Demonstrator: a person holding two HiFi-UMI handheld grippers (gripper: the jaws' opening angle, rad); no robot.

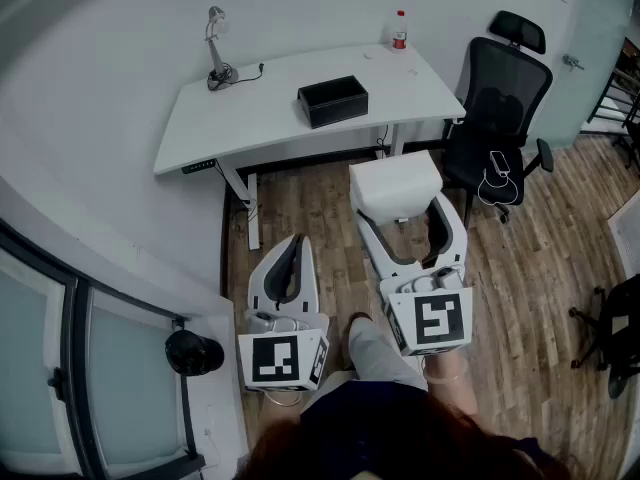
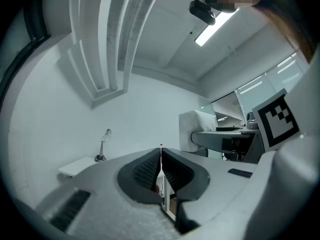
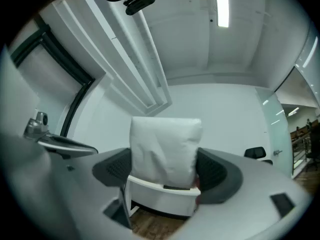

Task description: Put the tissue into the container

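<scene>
- Presently, we find the tissue pack (image 3: 165, 151) clamped between the widely spread jaws of the right gripper (image 1: 402, 216). It is carried in the air over the wooden floor, short of the desk (image 1: 250, 108).
- Both pads press on the pack's flanks. It stands upright above the jaws, and its soft wrapping is creased.
- The left gripper (image 2: 160, 156) is clenched on nothing and held low beside the person.
- The black container (image 1: 333, 100) sits open-topped near the desk's middle, well apart from the pack.
- We judge the step in hand to be the carry.
- To do it well, hold the grip firm, since a soft pack may slip. Bring the pack squarely above the opening with its long side matched to the container's, and lower it inside before releasing.
- The lamp (image 1: 215, 53) and bottle (image 1: 400, 30) at the desk's rear appear clear of that path.
</scene>
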